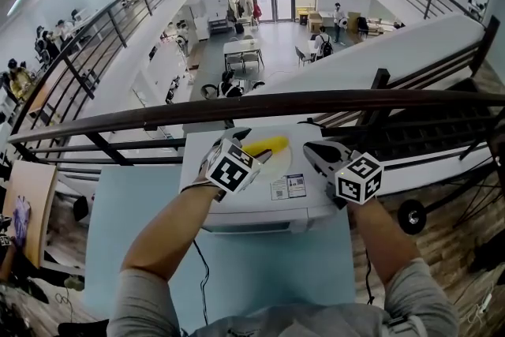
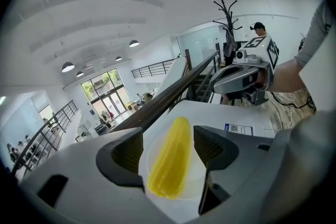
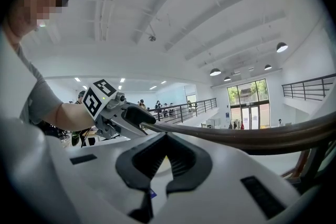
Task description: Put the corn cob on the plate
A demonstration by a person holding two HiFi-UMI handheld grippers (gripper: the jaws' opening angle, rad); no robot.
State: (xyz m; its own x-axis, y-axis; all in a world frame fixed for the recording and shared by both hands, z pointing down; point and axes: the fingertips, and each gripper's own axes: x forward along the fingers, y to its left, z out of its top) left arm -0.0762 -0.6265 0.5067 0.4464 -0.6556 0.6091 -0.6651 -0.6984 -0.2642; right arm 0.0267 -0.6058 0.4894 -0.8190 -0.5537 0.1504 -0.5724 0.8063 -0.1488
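Corn cob (image 2: 170,160) lies on the plate (image 2: 143,161) near the white box's (image 1: 260,205) far edge. It lies lengthwise between the left gripper's (image 2: 169,149) spread jaws, untouched. The right gripper (image 3: 167,139), pressed together, hovers farther off.

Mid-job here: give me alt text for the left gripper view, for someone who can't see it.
A yellow corn cob lies on a white plate, framed between the left gripper's open jaws. Beyond it, at upper right, the right gripper hangs over the white surface that carries the plate.
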